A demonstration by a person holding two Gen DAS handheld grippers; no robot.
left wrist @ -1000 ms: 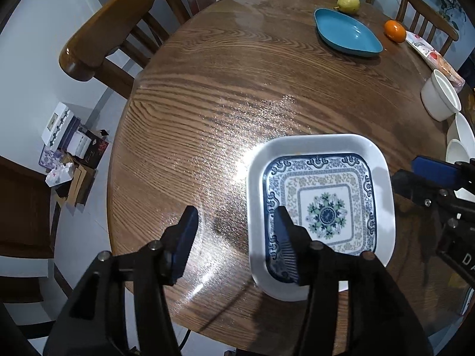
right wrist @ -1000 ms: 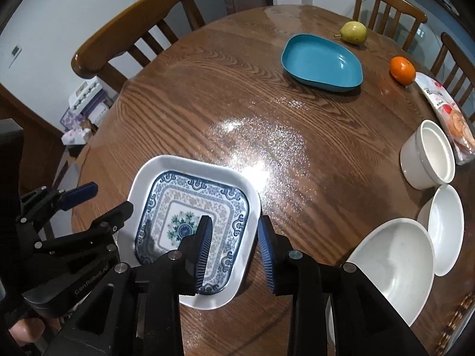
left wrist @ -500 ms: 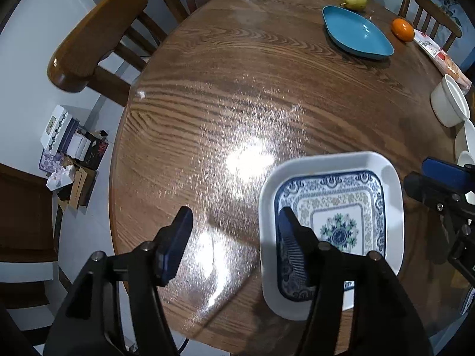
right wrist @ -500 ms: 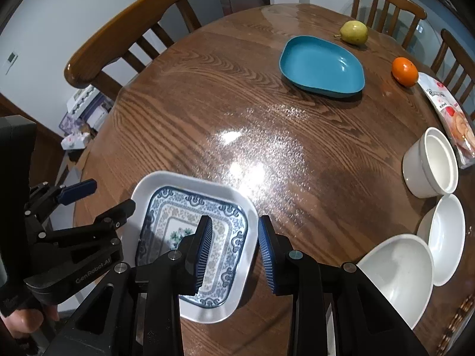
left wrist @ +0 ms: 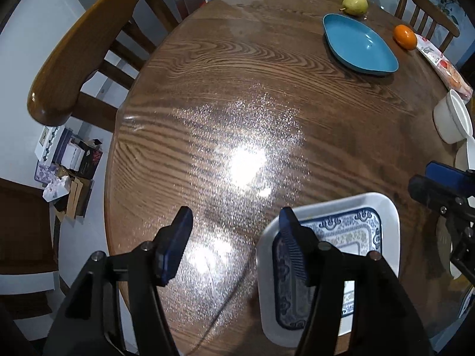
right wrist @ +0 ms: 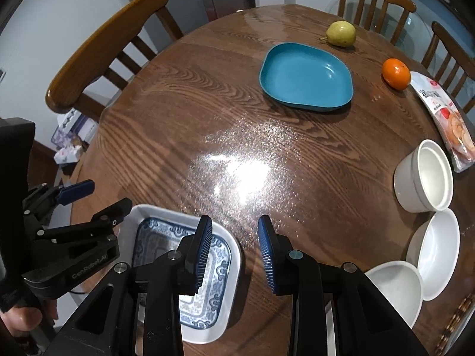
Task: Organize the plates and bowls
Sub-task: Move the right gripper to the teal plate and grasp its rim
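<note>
nearest to me, my left gripper (left wrist: 234, 234) has its jaws spread wide and holding nothing, one finger over bare wood, the other over the left rim of the patterned plate (left wrist: 353, 234). in the right wrist view that gripper (right wrist: 89, 198) shows from the side at the counter's near-left edge. my right gripper (right wrist: 234, 241) has its jaws parted to a middling gap, also holding nothing; its left finger hangs over the plate's right side, its right finger over bare wood.

the patterned plate (right wrist: 160, 237) lies flat on the counter (right wrist: 207, 112) at the near-left edge, a rounded rectangle with white rim and blue border. its long axis seems to run roughly from me toward the far side, though the fisheye bends it and the fingers hide part of it.

to the near right sit three white bowls, all upright: a wide bowl (right wrist: 394, 287) nearest, a second bowl (right wrist: 436, 252) just beside it, seemingly touching, and a deep bowl (right wrist: 424, 175) past them. i cannot tell whether the deep one touches the second.

farther off, well apart from the patterned plate, the blue plate (right wrist: 305, 77) lies flat past mid-counter, its long axis running left to right. behind it is a pear (right wrist: 341, 33), to its right an orange (right wrist: 396, 73), and a packet (right wrist: 442, 115) lies along the right edge just beside the orange. chairs (right wrist: 101, 50) stand round the far and left sides.
</note>
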